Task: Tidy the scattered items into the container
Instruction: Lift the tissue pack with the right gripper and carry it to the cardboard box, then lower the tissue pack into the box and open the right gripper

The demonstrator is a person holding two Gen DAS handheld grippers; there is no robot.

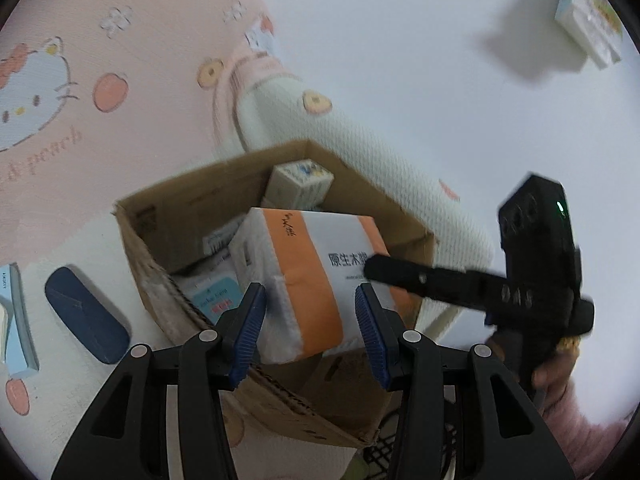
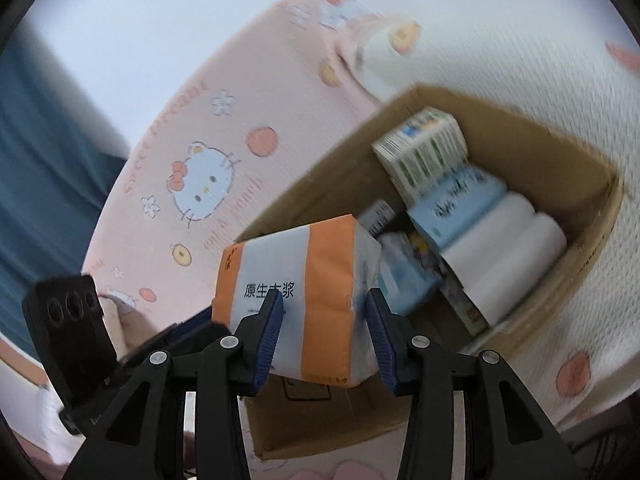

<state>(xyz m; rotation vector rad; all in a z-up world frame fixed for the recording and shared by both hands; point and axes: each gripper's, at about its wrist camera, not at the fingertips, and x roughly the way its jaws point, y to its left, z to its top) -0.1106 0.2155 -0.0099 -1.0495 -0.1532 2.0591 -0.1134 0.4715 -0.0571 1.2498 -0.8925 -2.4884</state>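
- The orange-and-white soft pack of tissues (image 1: 312, 280) sits in the lower centre of both views, over the open brown cardboard box (image 1: 168, 204), tilted with one corner down.
- In the left wrist view, the left tool (image 1: 310, 308) stands at the near end of the pack, its blue pads on either side of it; the pads look pressed against the wrapper, so it appears to grip the pack.
- In the right wrist view, the right tool (image 2: 325, 320) has its blue pads on the two sides of the same pack's near corner (image 2: 296, 300), squeezing the soft wrapper, so it holds the pack too.
- From the left wrist view, the right tool's black finger reaches in from the right of the frame and lies on the pack's printed face.
- Inside the box, in the right wrist view, lie a white-and-green printed carton (image 2: 424, 152), a light blue packet (image 2: 456, 204) and a white paper roll (image 2: 508, 248), all blurred.
- The box stands on a bed with a pink cartoon-cat cover (image 1: 100, 92) and a white textured blanket (image 1: 360, 140).
- In the left wrist view, a dark blue oval case (image 1: 86, 314) lies at lower left, just beside the box.
- A white-and-green packet (image 1: 592, 24) lies at upper right, well apart from the box.
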